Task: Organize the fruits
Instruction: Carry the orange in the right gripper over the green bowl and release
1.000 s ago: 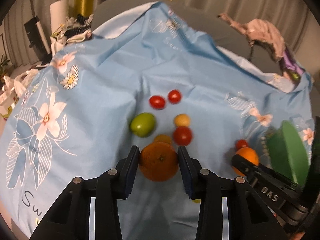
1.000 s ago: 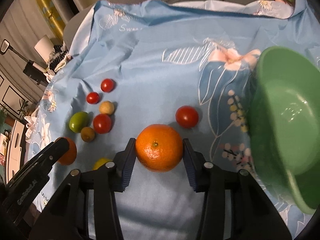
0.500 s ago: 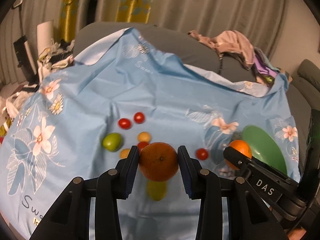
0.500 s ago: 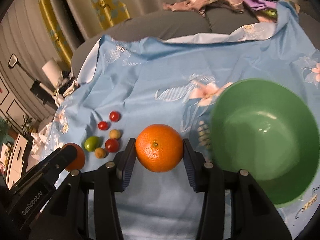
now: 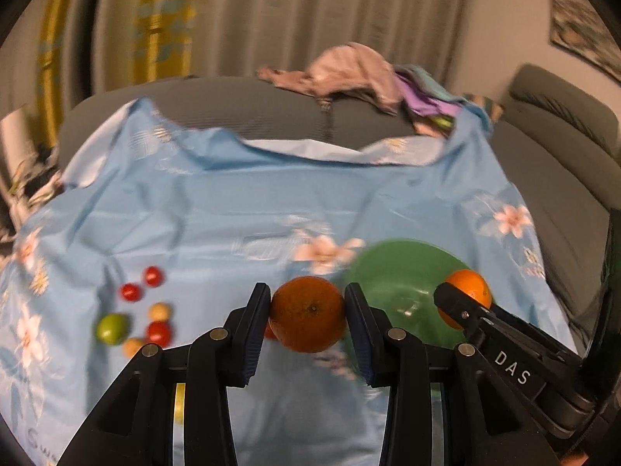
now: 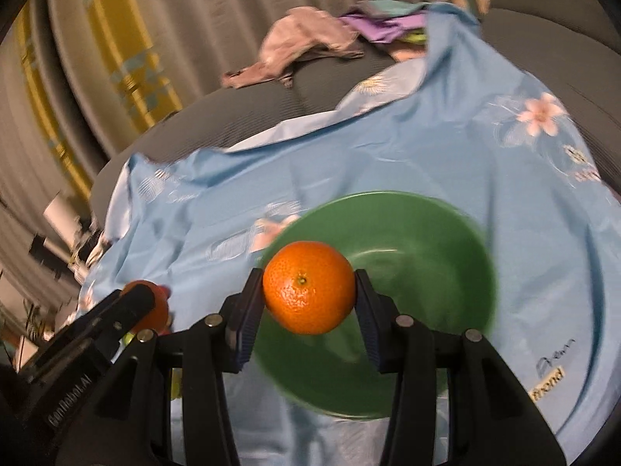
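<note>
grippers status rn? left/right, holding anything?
Left gripper: shut on a darker orange, lifted off the cloth.
Right gripper: shut on a bright orange, in front of the green bowl.

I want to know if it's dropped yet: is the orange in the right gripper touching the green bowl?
Apart. The right wrist view shows the orange clamped between the pads, above the green bowl.

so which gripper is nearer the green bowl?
Right. The right gripper, shut on its orange, hangs in front of the green bowl, apparently over its near rim. The left gripper, shut on another orange, sits off the bowl's left edge.
</note>
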A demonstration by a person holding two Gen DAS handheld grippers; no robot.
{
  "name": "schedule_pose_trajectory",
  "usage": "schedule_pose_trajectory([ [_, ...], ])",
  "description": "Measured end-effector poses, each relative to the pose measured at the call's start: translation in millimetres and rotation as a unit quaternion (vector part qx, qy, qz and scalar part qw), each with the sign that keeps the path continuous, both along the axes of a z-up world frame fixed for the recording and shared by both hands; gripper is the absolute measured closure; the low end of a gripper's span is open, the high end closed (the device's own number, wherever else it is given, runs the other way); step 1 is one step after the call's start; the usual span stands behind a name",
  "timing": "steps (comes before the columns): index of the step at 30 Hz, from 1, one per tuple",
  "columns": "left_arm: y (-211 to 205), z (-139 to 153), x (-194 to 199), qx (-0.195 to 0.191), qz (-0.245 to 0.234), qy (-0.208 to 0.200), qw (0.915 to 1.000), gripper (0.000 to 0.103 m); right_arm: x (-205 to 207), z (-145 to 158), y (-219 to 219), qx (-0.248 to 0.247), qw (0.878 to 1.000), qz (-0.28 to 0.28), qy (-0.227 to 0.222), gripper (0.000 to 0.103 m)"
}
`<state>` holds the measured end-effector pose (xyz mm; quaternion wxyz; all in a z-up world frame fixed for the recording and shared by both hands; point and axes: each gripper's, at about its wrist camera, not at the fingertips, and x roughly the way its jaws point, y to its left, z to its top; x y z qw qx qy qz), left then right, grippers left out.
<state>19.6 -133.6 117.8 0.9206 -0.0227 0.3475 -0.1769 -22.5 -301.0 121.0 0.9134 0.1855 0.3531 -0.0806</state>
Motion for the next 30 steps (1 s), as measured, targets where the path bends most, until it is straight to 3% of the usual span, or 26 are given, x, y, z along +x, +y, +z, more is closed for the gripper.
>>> schedule_pose_trajectory([
  [5, -37.2, -8.7, 4.3, -0.002, -0.047, 0.014, 0.9988, 0.063, -5.9, -8.9, -25.9, 0.016, 0.999, -0.038, 0.015, 0.058],
  [11, -64.2, -24.5, 7.6, 0.010, -0.070, 0.033, 0.9970, 0.063, -5.8, -21.4, -46.4, 0.028, 0.997, -0.069, 0.036, 0.057],
  [21, -77.7, -41.7, 12.2, 0.006, -0.086, 0.069, 0.9939, 0.063, -6.5, -31.8, -61.0, 0.019, 0.994, -0.092, 0.063, 0.057],
  [30, -72.8, -39.5, 11.8, -0.010, -0.095, 0.069, 0.9931, 0.063, -6.0, -31.4, -61.8, 0.017, 0.994, -0.093, 0.062, 0.056],
])
